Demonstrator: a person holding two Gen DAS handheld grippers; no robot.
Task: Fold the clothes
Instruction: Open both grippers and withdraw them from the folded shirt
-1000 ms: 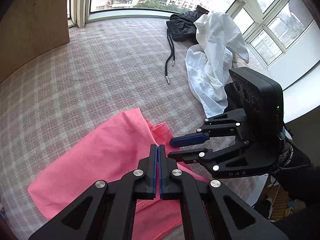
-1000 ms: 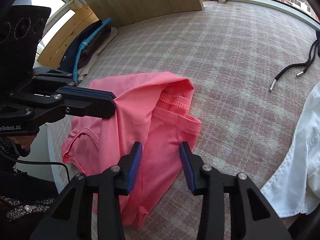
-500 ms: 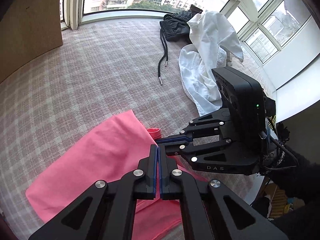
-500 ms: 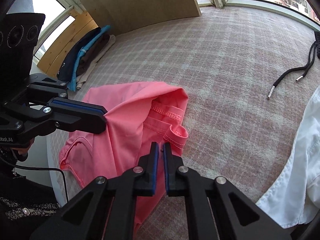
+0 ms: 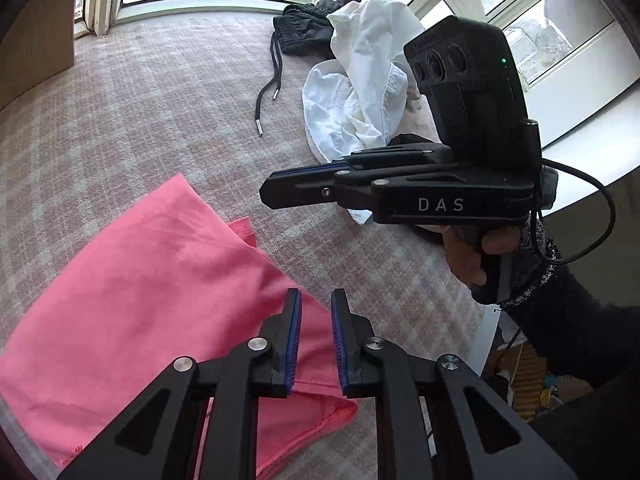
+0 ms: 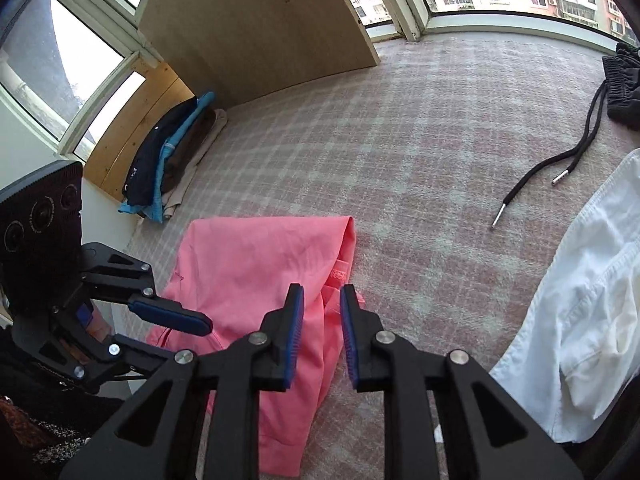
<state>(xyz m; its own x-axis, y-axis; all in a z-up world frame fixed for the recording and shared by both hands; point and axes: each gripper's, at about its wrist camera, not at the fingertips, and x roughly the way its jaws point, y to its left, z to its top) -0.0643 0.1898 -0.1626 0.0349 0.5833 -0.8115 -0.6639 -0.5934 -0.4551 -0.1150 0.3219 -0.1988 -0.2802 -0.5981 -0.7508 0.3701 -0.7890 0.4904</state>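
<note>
My left gripper (image 5: 313,340) and right gripper (image 6: 322,336) are black with blue pads. Under them lies a coral-pink garment (image 6: 256,264) on a checked cloth (image 6: 400,140) of dusty pink and grey. At two o'clock sits a white shirt (image 5: 360,80), at twelve black shorts (image 5: 304,28) (cord tips silver). At ten o'clock, a navy and light-blue pile (image 6: 168,160).

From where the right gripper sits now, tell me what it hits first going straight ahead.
Most likely the pink garment: the open right gripper points over its folded edge, with plaid surface beyond. Height above the cloth is unclear.
</note>
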